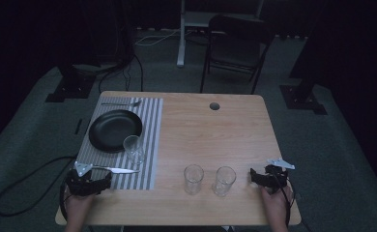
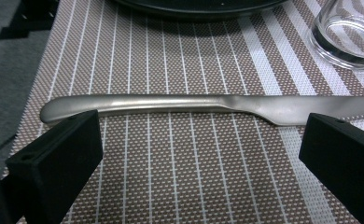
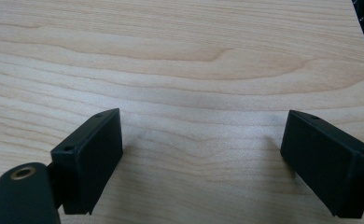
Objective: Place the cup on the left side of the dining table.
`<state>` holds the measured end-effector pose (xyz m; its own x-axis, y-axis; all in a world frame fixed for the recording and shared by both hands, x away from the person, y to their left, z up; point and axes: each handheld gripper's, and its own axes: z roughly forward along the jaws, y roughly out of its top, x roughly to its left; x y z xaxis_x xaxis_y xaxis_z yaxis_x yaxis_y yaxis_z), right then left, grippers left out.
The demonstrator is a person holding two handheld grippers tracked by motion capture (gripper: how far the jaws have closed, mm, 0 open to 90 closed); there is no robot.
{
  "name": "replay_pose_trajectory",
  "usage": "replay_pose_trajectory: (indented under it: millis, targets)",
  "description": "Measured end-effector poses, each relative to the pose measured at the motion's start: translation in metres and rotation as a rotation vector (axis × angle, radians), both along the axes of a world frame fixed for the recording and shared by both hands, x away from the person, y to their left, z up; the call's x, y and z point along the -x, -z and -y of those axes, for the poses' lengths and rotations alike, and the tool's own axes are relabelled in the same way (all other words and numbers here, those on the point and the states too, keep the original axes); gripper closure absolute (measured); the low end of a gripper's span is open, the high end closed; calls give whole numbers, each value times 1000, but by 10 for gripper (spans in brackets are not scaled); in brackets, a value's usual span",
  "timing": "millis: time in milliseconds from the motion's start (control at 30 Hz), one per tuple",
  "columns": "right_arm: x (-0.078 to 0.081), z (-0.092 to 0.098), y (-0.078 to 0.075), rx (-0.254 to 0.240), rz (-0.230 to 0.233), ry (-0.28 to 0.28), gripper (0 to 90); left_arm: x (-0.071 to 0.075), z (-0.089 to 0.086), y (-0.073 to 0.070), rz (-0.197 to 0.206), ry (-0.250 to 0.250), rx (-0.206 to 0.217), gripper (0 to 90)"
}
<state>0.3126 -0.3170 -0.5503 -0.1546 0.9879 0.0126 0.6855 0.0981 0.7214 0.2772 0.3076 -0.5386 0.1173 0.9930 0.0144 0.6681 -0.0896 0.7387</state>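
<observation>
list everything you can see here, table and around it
table: 1, light wood, centre
mat: 1, grey striped, table's left part
plate: 1, black, on mat
knife: 1, silver, near end of mat, just beyond left claw
spoon: 1, silver, far end of mat
glasses: 3, clear, one on mat by plate, two on bare wood near front
chair: 1, dark, behind table
left claw: 1, black, open, over mat
right claw: 1, black, open, over bare wood
</observation>
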Motion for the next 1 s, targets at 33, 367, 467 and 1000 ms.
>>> replay_pose_trajectory:
  millis: [33,367,467,1000]
  targets:
    - [0,0,0,0,0,0,124,0,-1,1,0,-7,-4,1]
    - [0,0,0,0,0,0,124,1,-9,6,-31,-90,-33,1]
    - [0,0,0,0,1,0,124,0,-12,7,-62,-91,-24,1]
    - [0,0,0,1,1,0,124,-1,-13,8,-75,-72,-6,1]
